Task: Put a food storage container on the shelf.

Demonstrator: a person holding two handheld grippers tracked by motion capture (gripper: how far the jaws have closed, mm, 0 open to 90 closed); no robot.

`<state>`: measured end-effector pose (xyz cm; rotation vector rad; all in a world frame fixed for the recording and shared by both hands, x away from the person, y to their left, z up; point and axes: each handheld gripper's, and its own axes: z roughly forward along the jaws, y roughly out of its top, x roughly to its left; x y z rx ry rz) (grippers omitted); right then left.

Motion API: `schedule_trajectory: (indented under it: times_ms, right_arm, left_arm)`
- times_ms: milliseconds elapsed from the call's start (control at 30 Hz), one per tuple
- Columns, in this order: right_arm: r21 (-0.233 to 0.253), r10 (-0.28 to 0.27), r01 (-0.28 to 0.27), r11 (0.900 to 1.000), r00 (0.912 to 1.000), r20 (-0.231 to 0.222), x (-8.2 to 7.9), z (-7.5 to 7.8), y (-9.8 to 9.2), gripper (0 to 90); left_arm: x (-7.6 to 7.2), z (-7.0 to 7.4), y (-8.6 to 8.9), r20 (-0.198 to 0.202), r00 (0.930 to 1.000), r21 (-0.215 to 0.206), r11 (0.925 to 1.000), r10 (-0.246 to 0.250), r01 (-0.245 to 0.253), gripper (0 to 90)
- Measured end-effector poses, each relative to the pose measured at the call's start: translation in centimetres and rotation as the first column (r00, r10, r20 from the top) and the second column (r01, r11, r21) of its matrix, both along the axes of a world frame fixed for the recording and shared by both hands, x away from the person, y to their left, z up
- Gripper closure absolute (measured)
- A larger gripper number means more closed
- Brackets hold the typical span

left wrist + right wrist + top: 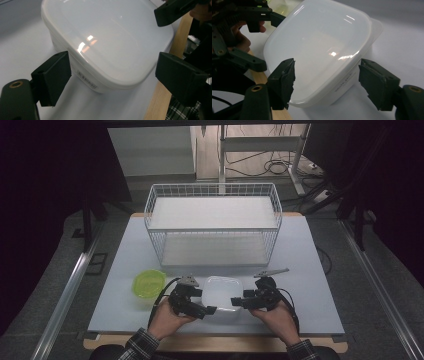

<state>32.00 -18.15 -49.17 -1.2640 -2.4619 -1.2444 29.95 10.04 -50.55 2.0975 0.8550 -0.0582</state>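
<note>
Two grippers flank a lidded white container point(221, 291) sitting at the counter's point(310, 270) near edge, centre. Left gripper point(204, 307) jaws spread wide at its left corner, not touching. Right gripper point(237, 302) jaws spread wide at its right side. Green bowl point(149, 283) sits left; wire basket point(213, 222) behind.

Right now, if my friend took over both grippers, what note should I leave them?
Left gripper: open, fingers either side of the white lidded box's near-left corner, not clamped.
Right gripper: open, at its near-right side.
The box sits on the table, lid on. A green bowl is left of it, the wire basket behind.
Done: nothing lifted.
Left: probably grip and move the box.
</note>
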Motion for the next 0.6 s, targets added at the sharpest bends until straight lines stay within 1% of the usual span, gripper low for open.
schedule_trajectory:
  times_ms: [33,100,133,167,200,233,267,300,333,367,400,500,533,567,600]
  right_arm:
    - [-0.007,0.001,-0.001,1.0,0.9999,0.01,-0.1,0.1,0.0,31.9]
    - [-0.015,0.005,-0.005,1.0,0.9995,0.03,-0.2,0.2,0.1,33.6]
    - [-0.019,0.008,-0.007,1.0,0.999,0.044,-0.3,0.3,0.1,34.2]
    - [-0.027,0.012,-0.011,1.0,0.9983,0.056,-0.3,0.4,0.2,34.7]
    - [-0.033,0.009,-0.007,0.999,0.9983,0.058,-0.4,0.5,0.3,35.2]
    - [-0.039,0.009,-0.006,0.999,0.9979,0.064,-0.5,0.5,0.3,35.6]
    - [-0.042,0.009,-0.006,0.999,0.9976,0.068,-0.6,0.6,0.4,36.3]
    - [-0.05,0.001,0.002,0.999,0.9977,0.068,-0.8,0.7,0.5,37.9]
    - [-0.055,-0.001,0.005,0.998,0.9974,0.072,-1.0,0.8,0.5,39.6]
    - [-0.062,-0.009,0.013,0.998,0.9972,0.074,-1.3,1.0,0.6,43.2]
    - [-0.062,-0.009,0.013,0.998,0.9972,0.074,-1.3,1.0,0.6,43.2]
    - [-0.072,-0.014,0.021,0.997,0.9958,0.09,-1.9,1.3,0.6,49.2]
    - [-0.078,-0.018,0.025,0.997,0.9957,0.091,-2.1,1.4,0.6,51.3]
    - [-0.079,-0.023,0.03,0.996,0.9953,0.094,-2.4,1.5,0.7,53.0]
    - [-0.083,-0.024,0.033,0.996,0.9945,0.102,-2.6,1.6,0.7,54.2]
  left_arm:
    - [0.1,0.0,0.1,-0.009,0.9999,-0.014,0.9999,0.005,-0.006,13.2]
    - [0.6,0.1,0.6,-0.036,0.999,-0.059,0.9979,0.024,-0.027,14.7]
    - [0.8,0.1,0.8,-0.05,0.998,-0.077,0.9961,0.038,-0.042,17.4]
    - [0.9,0.1,1.0,-0.058,0.9972,-0.081,0.9953,0.049,-0.053,21.0]
    - [0.9,0.1,1.1,-0.053,0.9969,-0.077,0.9951,0.058,-0.062,25.6]
    - [0.8,0.1,1.1,-0.056,0.9965,-0.079,0.9946,0.063,-0.067,28.2]
    - [0.6,0.2,1.1,-0.069,0.9948,-0.072,0.9942,0.075,-0.08,28.9]
    - [0.4,0.3,1.1,-0.065,0.9948,-0.062,0.9947,0.078,-0.082,29.4]
    - [0.3,0.5,1.0,-0.07,0.9938,-0.051,0.9947,0.086,-0.09,30.2]
    - [0.1,0.6,1.0,-0.066,0.9937,-0.041,0.9947,0.091,-0.094,32.1]
    - [-0.1,0.7,1.0,-0.063,0.9936,-0.032,0.9948,0.094,-0.097,32.1]
    - [-0.7,0.8,1.0,-0.082,0.9907,-0.019,0.9937,0.109,-0.111,33.3]
    - [-1.0,0.8,1.0,-0.081,0.9902,-0.018,0.9932,0.114,-0.115,33.5]
    - [-1.2,0.9,0.9,-0.078,0.9901,-0.007,0.9931,0.116,-0.117,33.7]
    - [-1.4,0.9,0.9,-0.068,0.991,0.003,0.9933,0.115,-0.116,34.2]
